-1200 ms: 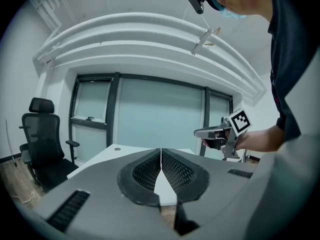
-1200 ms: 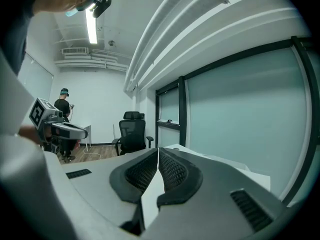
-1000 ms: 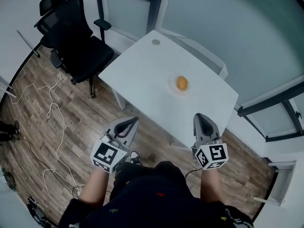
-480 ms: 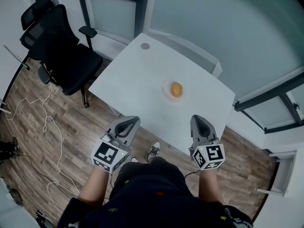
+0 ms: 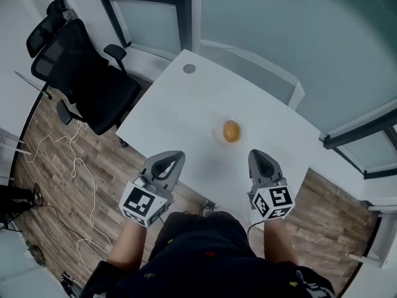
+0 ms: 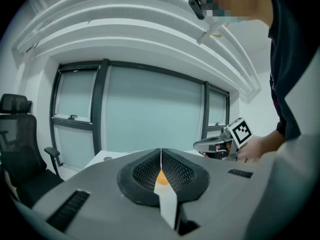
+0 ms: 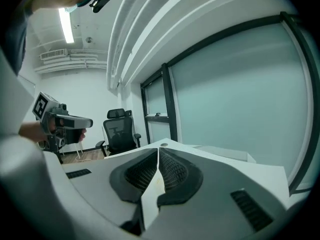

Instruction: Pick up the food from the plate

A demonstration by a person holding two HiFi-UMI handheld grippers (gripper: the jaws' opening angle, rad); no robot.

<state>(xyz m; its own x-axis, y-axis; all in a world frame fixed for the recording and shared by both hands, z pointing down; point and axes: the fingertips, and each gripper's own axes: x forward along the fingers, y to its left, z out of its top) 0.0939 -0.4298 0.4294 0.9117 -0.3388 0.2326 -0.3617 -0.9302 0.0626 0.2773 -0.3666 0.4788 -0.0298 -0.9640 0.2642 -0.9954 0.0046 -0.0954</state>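
Observation:
An orange piece of food lies on a small clear plate near the middle of the white table. My left gripper hangs over the table's near edge, jaws shut with nothing in them. My right gripper is held level with it, to the right and short of the plate, jaws shut and bare too. In the left gripper view the food peeks through the slit between the closed jaws. The right gripper view shows its closed jaws and the left gripper off to the side.
A black office chair stands left of the table. White cables trail over the wooden floor. Glass walls with dark frames run behind the table. A small grey disc sits at the table's far corner.
The view has shifted closer over the table; both grippers have come forward over its near edge toward the plate. Their jaws stay shut.

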